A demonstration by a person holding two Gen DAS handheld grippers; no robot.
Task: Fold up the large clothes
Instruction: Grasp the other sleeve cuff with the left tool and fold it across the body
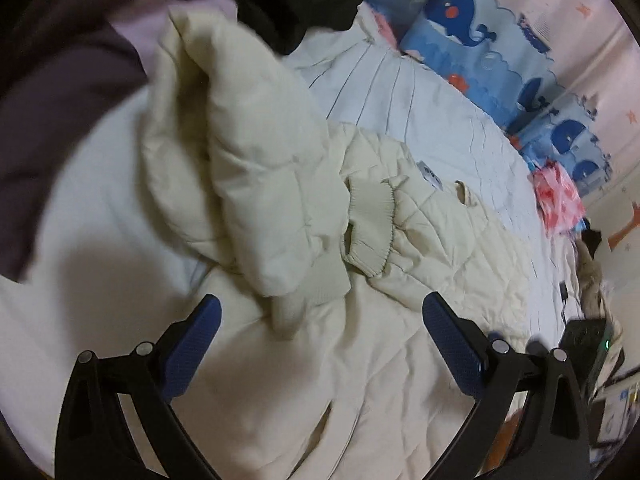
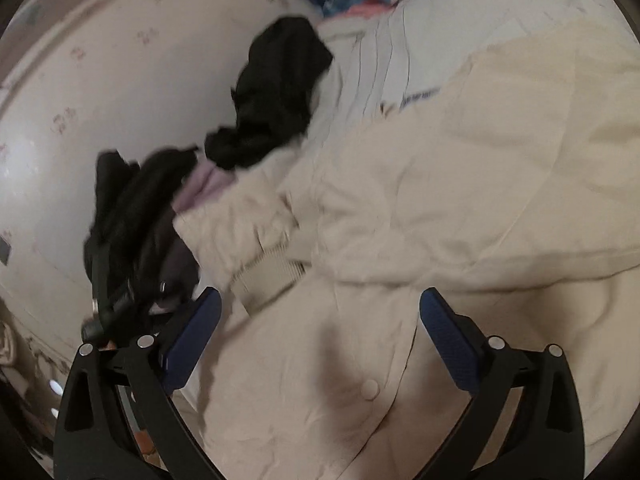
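1. Lying rumpled across the pale blue bed sheet point(image 1: 440, 120), the cream padded jacket point(image 1: 256, 168) shows quilted stitching, puffy sleeves and ribbed knit cuffs point(image 1: 368, 232).
2. One round snap button point(image 2: 370, 390) sits on its smooth front panel.
3. Left gripper point(image 1: 320, 312) hangs over the jacket, its blue textured pads spread wide, gripping nothing.
4. Right gripper point(image 2: 320, 308) likewise stands wide apart and empty.
5. Black clothes point(image 2: 276, 92) lie crumpled beside whale-print cushions point(image 1: 452, 12).
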